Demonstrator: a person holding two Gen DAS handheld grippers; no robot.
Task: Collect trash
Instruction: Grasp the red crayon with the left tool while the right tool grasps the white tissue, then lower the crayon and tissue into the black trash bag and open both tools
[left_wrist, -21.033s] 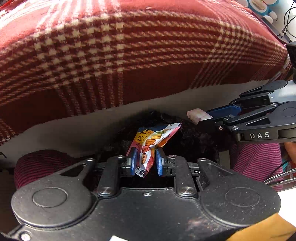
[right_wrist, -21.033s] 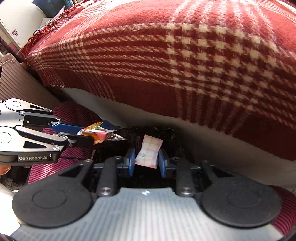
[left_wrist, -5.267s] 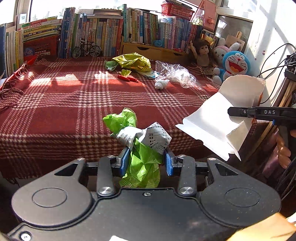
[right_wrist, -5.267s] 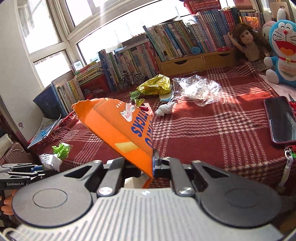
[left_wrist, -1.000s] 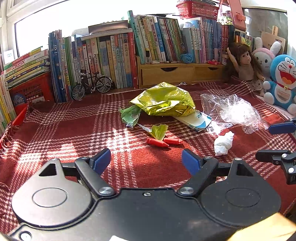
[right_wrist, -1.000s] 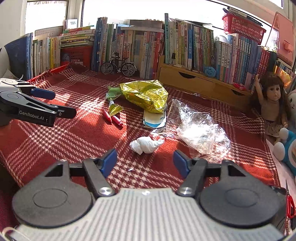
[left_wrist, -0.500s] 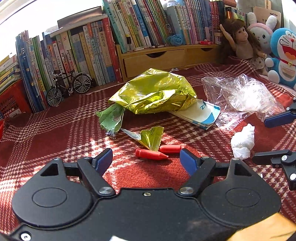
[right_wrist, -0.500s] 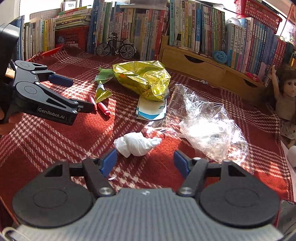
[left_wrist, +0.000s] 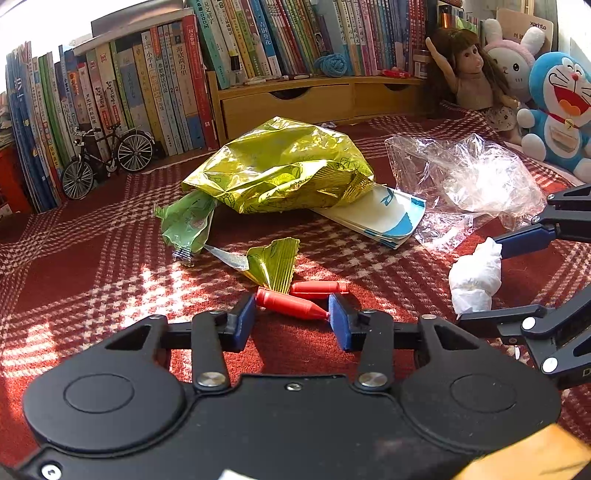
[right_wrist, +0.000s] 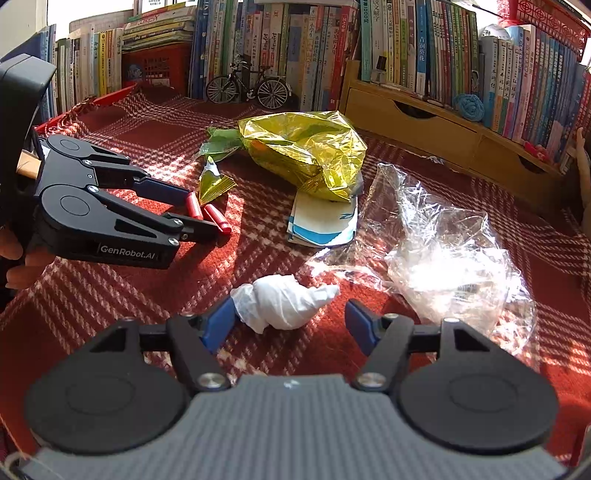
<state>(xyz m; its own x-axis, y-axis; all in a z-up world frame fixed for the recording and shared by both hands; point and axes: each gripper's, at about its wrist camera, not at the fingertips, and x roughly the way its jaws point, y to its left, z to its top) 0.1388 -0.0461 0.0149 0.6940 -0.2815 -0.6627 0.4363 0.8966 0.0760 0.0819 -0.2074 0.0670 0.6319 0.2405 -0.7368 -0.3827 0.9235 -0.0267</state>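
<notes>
Two short red tubes lie on the red plaid blanket (left_wrist: 92, 273). The nearer red tube (left_wrist: 291, 304) lies crosswise between the blue pads of my left gripper (left_wrist: 291, 319). Its jaws are closing, and the pads have just reached the tube's two ends, with no squeeze visible. The second red tube (left_wrist: 317, 287) lies just beyond. A crumpled white tissue (right_wrist: 284, 306) sits between the fingers of my right gripper (right_wrist: 290, 326), which is open. The tissue brushes its left pad and the right pad stands well apart.
Further trash lies beyond: a gold-green foil bag (left_wrist: 280, 170), a green wrapper (left_wrist: 188, 225), a gold scrap (left_wrist: 275, 264), a blue-white packet (left_wrist: 380, 218) and clear plastic film (right_wrist: 450, 266). Books, a toy bicycle (left_wrist: 103, 155), a doll (left_wrist: 465, 74) and plush toys (left_wrist: 561, 107) line the back.
Both grippers came forward and down to the blanket. The left jaws narrowed from wide open around the near red tube. The tissue now lies between the right jaws, which stay wide.
</notes>
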